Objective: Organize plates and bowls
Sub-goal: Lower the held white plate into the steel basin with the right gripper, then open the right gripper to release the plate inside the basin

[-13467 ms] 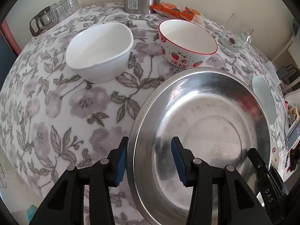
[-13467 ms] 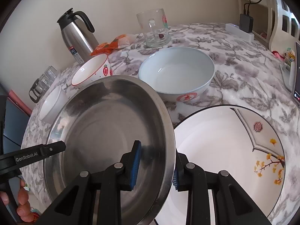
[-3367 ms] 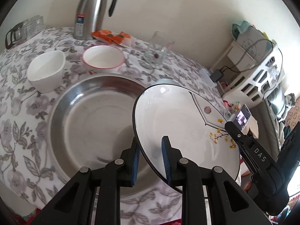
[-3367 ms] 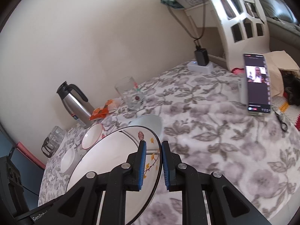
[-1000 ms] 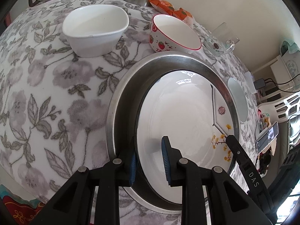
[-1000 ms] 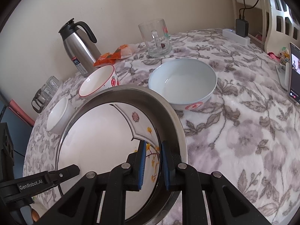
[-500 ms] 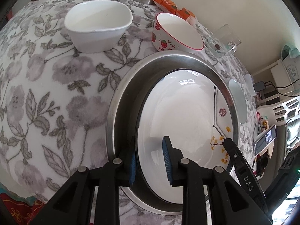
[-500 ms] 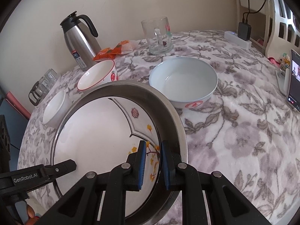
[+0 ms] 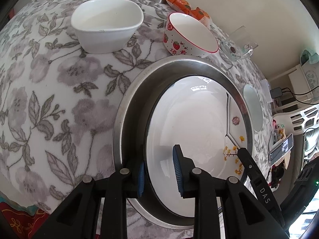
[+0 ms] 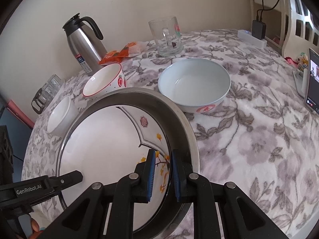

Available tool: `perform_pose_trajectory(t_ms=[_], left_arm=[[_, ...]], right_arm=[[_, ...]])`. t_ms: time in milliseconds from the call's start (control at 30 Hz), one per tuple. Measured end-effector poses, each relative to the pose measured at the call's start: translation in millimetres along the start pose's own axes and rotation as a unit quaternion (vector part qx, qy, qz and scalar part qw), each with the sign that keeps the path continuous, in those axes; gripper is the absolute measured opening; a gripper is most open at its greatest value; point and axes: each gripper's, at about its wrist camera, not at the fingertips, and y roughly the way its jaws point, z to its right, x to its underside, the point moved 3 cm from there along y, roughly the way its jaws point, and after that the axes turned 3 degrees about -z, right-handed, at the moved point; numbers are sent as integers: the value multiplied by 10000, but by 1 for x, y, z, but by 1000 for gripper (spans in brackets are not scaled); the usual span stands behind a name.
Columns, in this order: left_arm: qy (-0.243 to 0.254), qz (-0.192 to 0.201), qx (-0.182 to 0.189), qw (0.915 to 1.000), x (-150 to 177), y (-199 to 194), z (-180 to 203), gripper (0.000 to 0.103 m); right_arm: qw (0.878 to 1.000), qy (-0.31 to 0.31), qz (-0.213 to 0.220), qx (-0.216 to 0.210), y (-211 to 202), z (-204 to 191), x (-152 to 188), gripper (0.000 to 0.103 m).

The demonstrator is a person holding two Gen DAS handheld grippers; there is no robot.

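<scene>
A white plate with a yellow flower pattern [image 9: 195, 119] [image 10: 103, 139] lies inside a wide steel pan [image 9: 129, 103] [image 10: 179, 119] on the floral tablecloth. My left gripper [image 9: 158, 171] straddles the plate's near-left rim with a clear gap between the jaws and the rim. My right gripper [image 10: 161, 176] straddles the plate's right rim, jaws slightly apart around it. A white bowl [image 9: 107, 29] [image 10: 59, 117], a strawberry bowl [image 9: 189, 37] [image 10: 103, 83] and a pale blue bowl [image 10: 194, 83] [image 9: 252, 107] stand around the pan.
A steel thermos [image 10: 85, 43], orange snack packets [image 10: 119, 53] and a glass mug [image 10: 167, 37] stand at the back. Glasses in a rack [image 10: 45, 93] are at far left. A phone [image 10: 312, 79] and a charger [image 10: 258, 29] are on the right.
The plate has settled flat in the steel pan. My left gripper's jaws have widened off the rim, and the right jaws have loosened slightly.
</scene>
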Motion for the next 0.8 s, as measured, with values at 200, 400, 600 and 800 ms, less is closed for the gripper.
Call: perform_pose_trajectory(t_ms=[200,400,600,800], left_arm=[[43,-40,36,10000,0,0,3,33],[133,7,-49,9999,-1,-1,7,37],[276,163,-194,9993,-2,-7,10,40],[480,451,-486,9966,-3,-19,14,47]], right_arm=[[10000,-27,-11,12,0,0,-1,18],[10000,-60,-33,24,0,0,0,18],[10000,-63,-33,21,0,0,0,18],[9999,-69,39,90,-2,0,-2,18]])
